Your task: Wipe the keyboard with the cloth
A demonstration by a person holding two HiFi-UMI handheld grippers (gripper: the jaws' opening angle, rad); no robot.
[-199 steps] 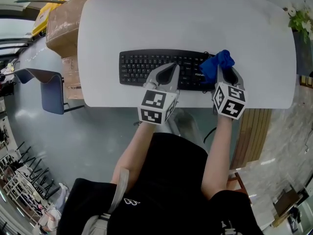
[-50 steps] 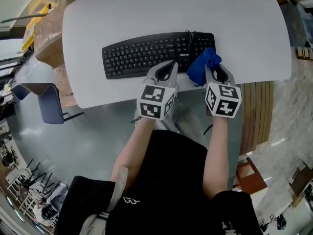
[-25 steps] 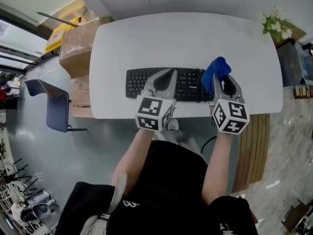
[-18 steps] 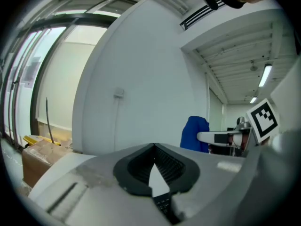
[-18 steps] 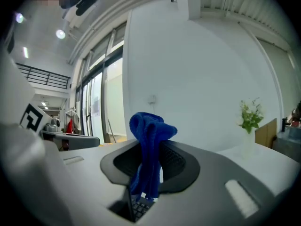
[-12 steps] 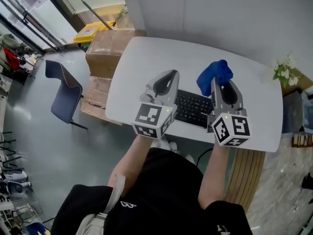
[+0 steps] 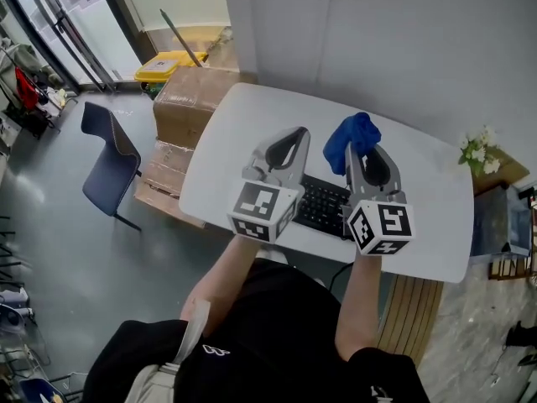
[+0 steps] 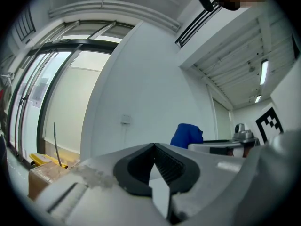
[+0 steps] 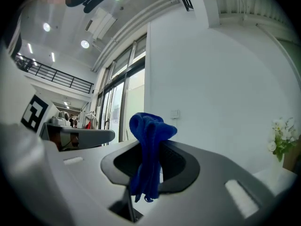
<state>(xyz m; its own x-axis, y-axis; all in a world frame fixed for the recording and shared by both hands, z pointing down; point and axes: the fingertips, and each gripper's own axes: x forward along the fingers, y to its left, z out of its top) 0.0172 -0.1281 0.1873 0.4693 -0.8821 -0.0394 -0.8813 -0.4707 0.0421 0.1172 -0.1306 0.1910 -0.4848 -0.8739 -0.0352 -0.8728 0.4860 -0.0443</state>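
Observation:
The black keyboard (image 7: 322, 206) lies on the white table (image 7: 243, 116), mostly hidden under both raised grippers in the head view. My right gripper (image 7: 362, 147) is shut on the blue cloth (image 7: 351, 138), which bunches above its tips. In the right gripper view the cloth (image 9: 149, 149) hangs pinched between the jaws, against the wall. My left gripper (image 7: 294, 134) is shut and holds nothing; its jaws meet (image 8: 154, 146) in the left gripper view, where the cloth (image 8: 187, 135) shows to the right. Both grippers are lifted off the table, and neither gripper view shows the keyboard.
Cardboard boxes (image 7: 191, 99) stand against the table's left end, with a yellow bin (image 7: 165, 62) behind them. A blue chair (image 7: 109, 154) sits on the floor at the left. White flowers (image 7: 480, 148) are at the table's right end. A white wall (image 7: 403, 49) rises behind the table.
Both grippers have lifted off the keyboard and now tip up toward the wall. The right one still holds the cloth. The head view has swung up, so the table looks smaller and farther off.

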